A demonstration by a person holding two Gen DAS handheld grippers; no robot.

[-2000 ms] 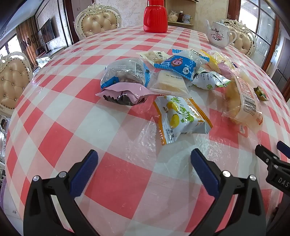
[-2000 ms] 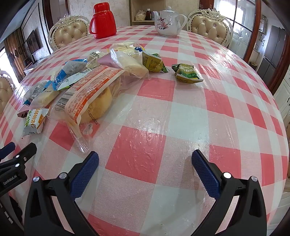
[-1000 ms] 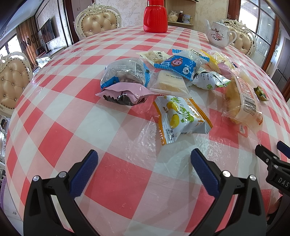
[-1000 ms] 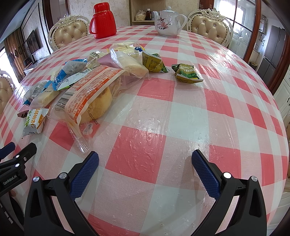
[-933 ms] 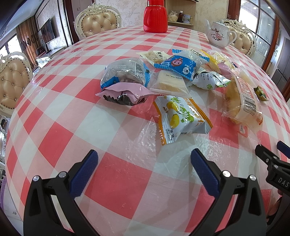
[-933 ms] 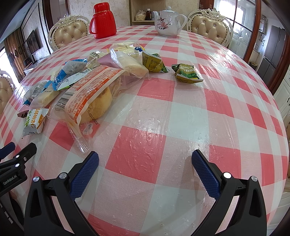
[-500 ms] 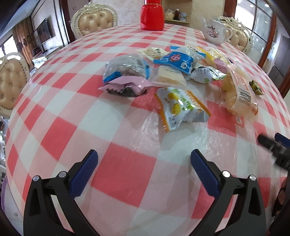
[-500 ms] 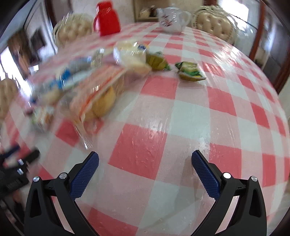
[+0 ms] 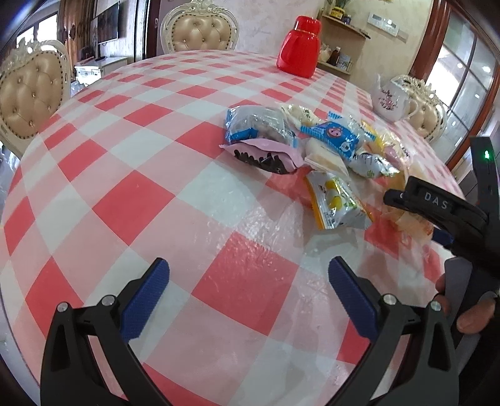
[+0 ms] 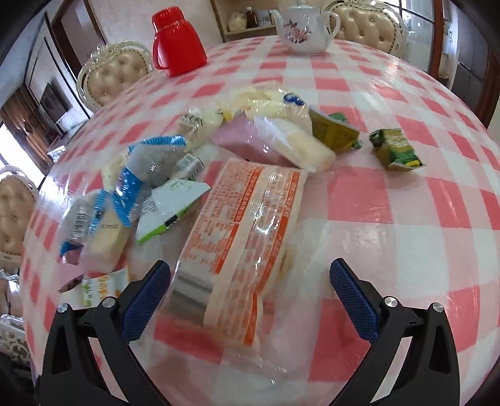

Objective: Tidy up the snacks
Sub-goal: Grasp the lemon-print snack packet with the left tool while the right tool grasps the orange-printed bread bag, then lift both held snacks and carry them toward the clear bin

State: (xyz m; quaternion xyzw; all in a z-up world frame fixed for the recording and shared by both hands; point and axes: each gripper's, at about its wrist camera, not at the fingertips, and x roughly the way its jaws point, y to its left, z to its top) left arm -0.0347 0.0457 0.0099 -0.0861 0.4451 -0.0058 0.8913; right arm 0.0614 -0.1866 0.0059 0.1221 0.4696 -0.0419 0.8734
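Reaching step: my right gripper (image 10: 250,290), jaws apart, straddles the clear orange-printed bread bag (image 10: 247,237); next, close on it. Left gripper (image 9: 248,296) apart, idle.

Through the right wrist camera I saw my right gripper (image 10: 250,296) spread wide, blue pads either side of a clear bread bag with orange print (image 10: 247,237) lying on the red-checked tablecloth (image 10: 390,237). Whether the pads touched it, I could not tell. Left of the bag lay a heap of snack packets (image 10: 150,187), a pink-and-cream one (image 10: 275,143) behind it. Two green packets (image 10: 395,148) sat apart to the right. A red flask (image 10: 176,43) and a white teapot (image 10: 301,26) stood at the far edge.
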